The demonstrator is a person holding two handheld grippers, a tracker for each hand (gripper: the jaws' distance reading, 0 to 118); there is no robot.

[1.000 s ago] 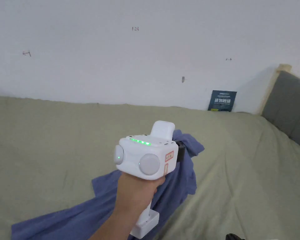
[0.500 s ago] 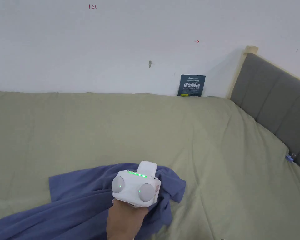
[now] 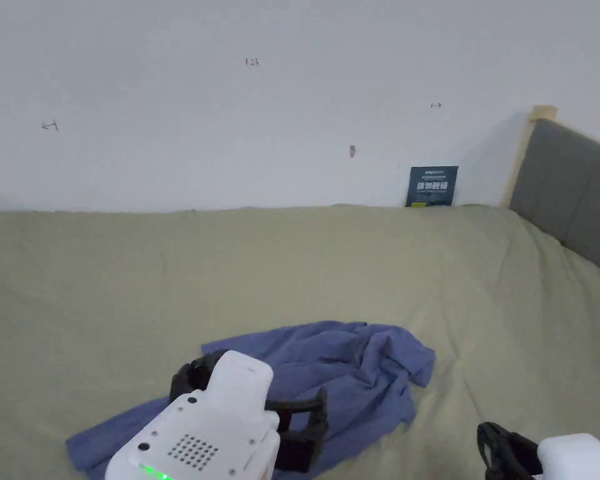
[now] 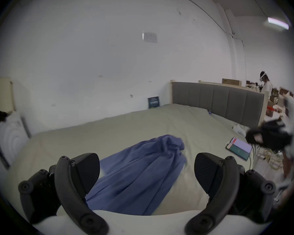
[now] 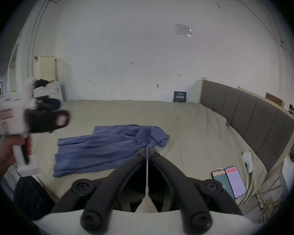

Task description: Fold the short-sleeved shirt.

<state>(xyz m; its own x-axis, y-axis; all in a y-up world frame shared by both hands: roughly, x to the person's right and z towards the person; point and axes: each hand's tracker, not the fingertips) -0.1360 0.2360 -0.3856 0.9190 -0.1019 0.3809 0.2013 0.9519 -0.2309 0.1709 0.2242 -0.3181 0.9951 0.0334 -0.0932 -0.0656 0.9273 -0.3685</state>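
A blue short-sleeved shirt (image 3: 349, 369) lies crumpled on the olive bed sheet (image 3: 136, 281), bunched at its far right end. My left gripper (image 3: 252, 392) hovers over the shirt's near part, its jaws spread wide. In the left gripper view the left gripper (image 4: 146, 159) is open with nothing between its jaws, and the shirt (image 4: 143, 170) lies below and ahead. My right gripper (image 5: 147, 152) is shut on nothing, held back from the shirt (image 5: 109, 145). It sits low at the right, right gripper (image 3: 495, 445). A hand holds the left gripper (image 5: 46, 118) at the left.
A grey padded headboard (image 5: 244, 118) bounds the bed on the right. Two phones (image 5: 227, 179) and a white object (image 5: 247, 162) lie near the bed's right front corner. A dark sign (image 3: 431, 185) leans on the white wall. A person (image 4: 265, 84) stands far off.
The left gripper, which held the shirt up in the air, came down, let go and drew back open. The shirt now lies on the bed. The right gripper has come into the head view.
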